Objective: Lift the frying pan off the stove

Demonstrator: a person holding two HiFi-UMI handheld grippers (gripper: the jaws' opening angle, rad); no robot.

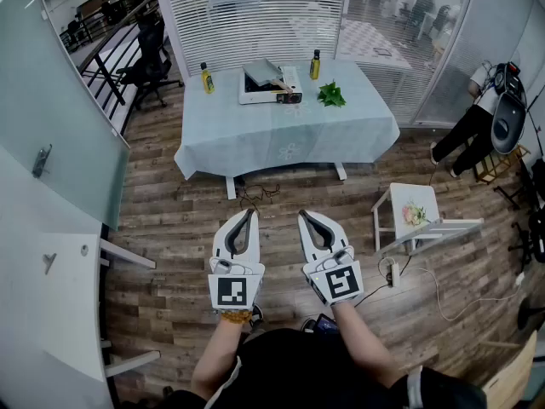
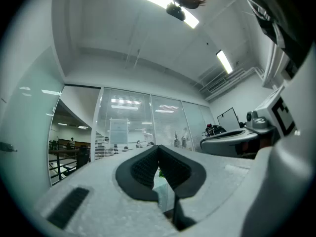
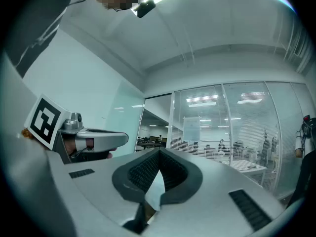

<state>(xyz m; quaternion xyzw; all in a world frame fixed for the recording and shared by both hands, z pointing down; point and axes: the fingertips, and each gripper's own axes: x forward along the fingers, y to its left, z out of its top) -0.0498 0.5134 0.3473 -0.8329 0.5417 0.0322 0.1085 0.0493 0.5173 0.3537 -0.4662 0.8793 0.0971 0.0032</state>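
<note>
Closest in, the person's forearms reach forward from a dark top, each hand holding a tool above the wood-plank floor (image 1: pixel 162 228). The left gripper (image 1: pixel 250 215) and the right gripper (image 1: pixel 304 216) sit side by side, just apart, both pointing away from the body towards the table. Each has its jaws together, with the tips meeting. Only the bowed hollow between the ribbed black pads stays clear, and nothing is clamped in either one. To the right on the floor, a power strip (image 1: pixel 392 272) lies with a white cable trailing off. Just beyond it stands a small white side table (image 1: pixel 409 196) with a bunch of flowers (image 1: pixel 415 214) on top. Farther on, well apart from both grippers, is a table (image 1: pixel 289 135) draped in a pale blue cloth. The white stove (image 1: pixel 269 95) stands near its far edge, and the frying pan (image 1: pixel 262 72) rests on top of it as a grey shape, untouched. A yellow bottle (image 1: pixel 207 78) stands to the left of the stove and a second bottle (image 1: pixel 315 64) to its right, with a bunch of leafy greens (image 1: pixel 331 95) in front of that bottle. Behind the table are slatted blinds and glass partitions. An office chair (image 1: pixel 150 54) is at far left, and a person (image 1: pixel 467 126) bends over at far right.
</note>
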